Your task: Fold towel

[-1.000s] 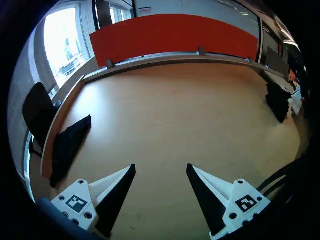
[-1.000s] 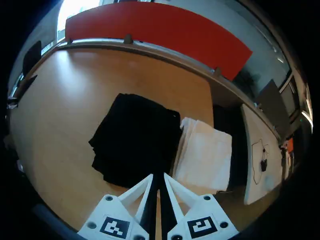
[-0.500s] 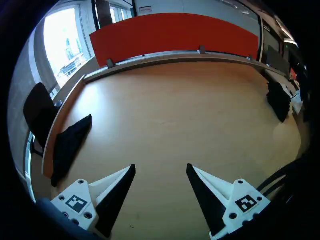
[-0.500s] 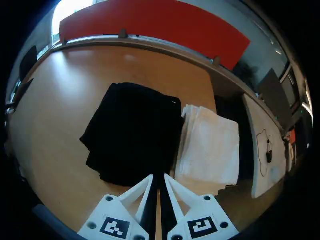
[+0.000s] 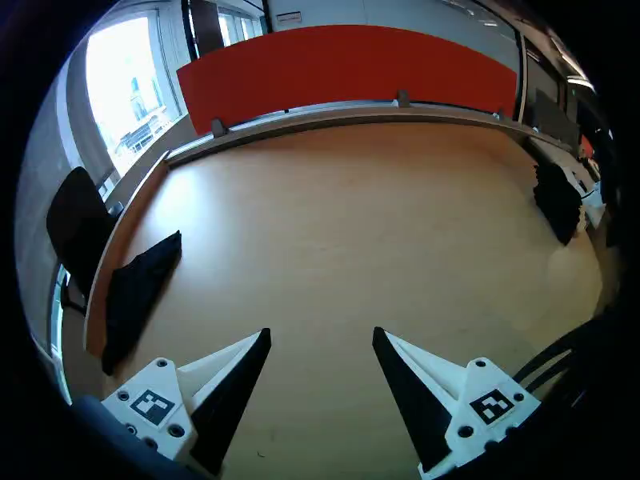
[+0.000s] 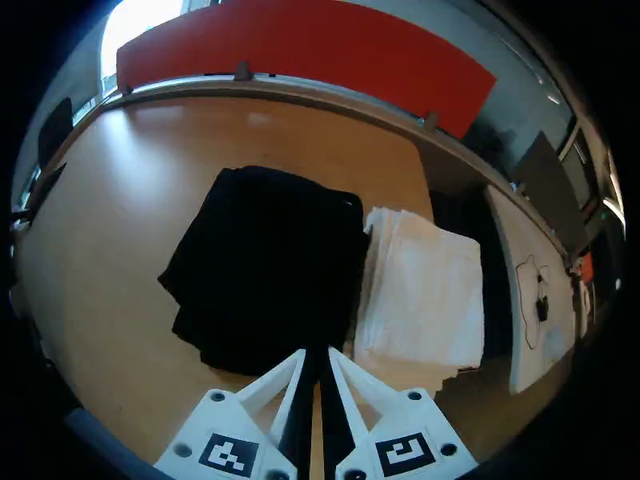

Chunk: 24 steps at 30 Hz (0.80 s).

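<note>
Two piles of folded towels lie side by side on the wooden table in the right gripper view. The black towels fill the middle of the frame, and the white towels lie touching their right edge. Both piles show layered edges, but the number of towels in each cannot be counted.

The right gripper rises from the bottom centre with its two fingers drawn almost together, leaving only a thin slit. Its tips sit at the near edge of the black pile. Whether any cloth is caught between them cannot be told.

One red partition runs along the far edge of the table in the upper part of the frame. One pale second desk stands at the right.

In the left gripper view, the left gripper is spread wide at the bottom of the frame, with nothing between its fingers and bare tabletop ahead. Two dark textiles lie well apart there. One black cloth lies at the table's left edge, and one dark pile sits at the far right. One dark chair stands at the left, below a bright window.
</note>
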Each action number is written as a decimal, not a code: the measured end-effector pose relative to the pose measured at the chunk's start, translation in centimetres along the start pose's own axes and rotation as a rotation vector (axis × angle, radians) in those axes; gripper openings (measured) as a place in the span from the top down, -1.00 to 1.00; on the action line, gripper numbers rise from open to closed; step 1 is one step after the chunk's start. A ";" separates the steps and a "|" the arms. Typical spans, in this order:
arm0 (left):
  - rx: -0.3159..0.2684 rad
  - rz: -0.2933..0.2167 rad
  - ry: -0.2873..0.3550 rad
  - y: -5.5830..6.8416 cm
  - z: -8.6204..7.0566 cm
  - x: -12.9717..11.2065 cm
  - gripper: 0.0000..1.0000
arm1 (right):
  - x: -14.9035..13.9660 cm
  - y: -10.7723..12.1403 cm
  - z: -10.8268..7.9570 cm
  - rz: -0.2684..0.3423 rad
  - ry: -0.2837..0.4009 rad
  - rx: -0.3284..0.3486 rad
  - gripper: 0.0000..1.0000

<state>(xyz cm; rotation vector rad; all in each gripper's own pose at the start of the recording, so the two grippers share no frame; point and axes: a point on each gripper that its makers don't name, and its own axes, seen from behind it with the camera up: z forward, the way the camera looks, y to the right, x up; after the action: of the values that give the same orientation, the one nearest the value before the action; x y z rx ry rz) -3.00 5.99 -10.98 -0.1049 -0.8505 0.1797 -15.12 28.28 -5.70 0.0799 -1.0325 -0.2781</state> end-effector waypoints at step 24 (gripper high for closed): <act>-0.012 0.003 0.005 0.5 0.4 0.5 -0.88 | -0.7 1.0 -0.5 0.045 0.008 -0.032 -0.26</act>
<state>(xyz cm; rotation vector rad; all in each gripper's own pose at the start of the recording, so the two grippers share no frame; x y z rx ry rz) -3.04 6.54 -10.44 -0.1182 -0.8469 0.1767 -14.79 29.43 -6.37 0.0291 -1.0206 -0.2528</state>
